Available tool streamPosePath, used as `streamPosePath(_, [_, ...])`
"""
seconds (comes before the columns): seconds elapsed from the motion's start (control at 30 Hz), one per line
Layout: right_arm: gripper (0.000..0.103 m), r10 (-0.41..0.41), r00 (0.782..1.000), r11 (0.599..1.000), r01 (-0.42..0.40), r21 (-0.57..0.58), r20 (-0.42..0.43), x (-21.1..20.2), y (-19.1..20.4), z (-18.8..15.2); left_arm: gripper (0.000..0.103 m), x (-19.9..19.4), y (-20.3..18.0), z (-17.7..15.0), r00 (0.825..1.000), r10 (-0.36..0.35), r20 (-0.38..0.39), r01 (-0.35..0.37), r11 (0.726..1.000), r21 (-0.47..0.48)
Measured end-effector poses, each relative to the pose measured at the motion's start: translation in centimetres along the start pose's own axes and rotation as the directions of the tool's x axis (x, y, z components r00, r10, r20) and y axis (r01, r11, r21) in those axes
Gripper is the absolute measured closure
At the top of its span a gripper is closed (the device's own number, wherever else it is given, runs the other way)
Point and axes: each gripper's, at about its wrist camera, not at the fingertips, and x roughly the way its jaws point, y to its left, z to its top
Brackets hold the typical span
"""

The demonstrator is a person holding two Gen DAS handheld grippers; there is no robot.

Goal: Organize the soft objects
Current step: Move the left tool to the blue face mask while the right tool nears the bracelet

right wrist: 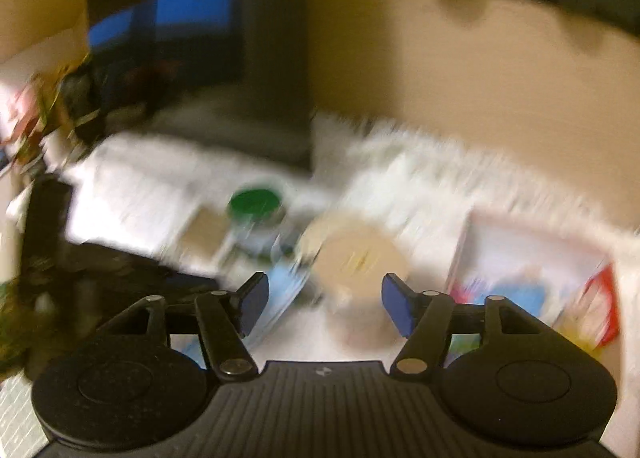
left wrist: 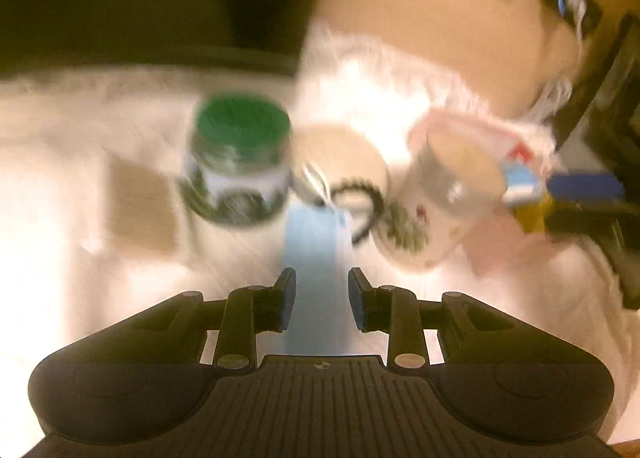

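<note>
I judge the sorting is hardly begun. My left claw (left wrist: 322, 298) stands apart around a light blue cloth strip (left wrist: 314, 254), not pinching it. My right claw (right wrist: 324, 304) is wide apart and empty above the white desk (right wrist: 132, 194). The green-lidded jar (left wrist: 240, 130) and beige round container (right wrist: 356, 254) stand scattered.

No readable text; label on green-lidded jar (left wrist: 236, 174) blurred beyond reading in both views.
</note>
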Motion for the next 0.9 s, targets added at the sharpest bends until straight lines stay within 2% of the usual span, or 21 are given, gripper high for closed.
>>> streamPosePath(0.07, [0.039,-0.001,0.998,1.000,0.002,0.008,-0.064,1.1,0.1,-2.1,0.071,1.1,-0.7,-0.2,1.000,-0.003,-0.018,0.003,1.000,0.004])
streamPosePath(0.23, [0.039,-0.060,0.980,0.991,0.081,0.106,-0.188,3.6,-2.3,-5.8,0.071,2.6,-2.4,-0.4,0.997,-0.029,-0.073,0.032,0.998,0.047])
streamPosePath(0.3, [0.039,-0.095,0.973,0.987,0.120,0.110,-0.211,4.1,-2.9,-6.9,0.071,3.2,-3.0,-0.6,0.994,-0.025,-0.105,0.032,0.997,0.065])
streamPosePath(0.47, [0.036,-0.127,0.971,0.985,0.148,0.089,-0.205,4.1,-2.9,-8.0,0.071,3.6,-3.6,-1.0,0.994,0.007,-0.108,0.004,0.995,0.102])
streamPosePath(0.6, [0.022,-0.119,0.973,0.988,0.135,0.072,-0.198,4.2,-2.4,-8.3,0.072,3.6,-3.2,-1.0,0.993,-0.002,-0.118,0.011,0.998,0.069])
streamPosePath(0.67, [0.014,-0.114,0.974,0.988,0.132,0.086,-0.195,4.2,-2.1,-8.5,0.072,3.5,-2.7,-1.1,0.992,-0.033,-0.122,0.036,0.999,0.018])
streamPosePath(0.73, [0.000,-0.090,0.974,0.990,0.111,0.091,-0.208,4.4,-2.0,-8.7,0.073,3.4,-2.1,-1.3,0.990,-0.072,-0.121,0.067,0.997,-0.050])
streamPosePath(0.9, [0.000,-0.096,0.970,0.991,0.114,0.071,-0.223,4.7,-1.8,-8.6,0.078,3.2,-1.4,-1.4,0.990,-0.086,-0.115,0.075,0.992,-0.101])
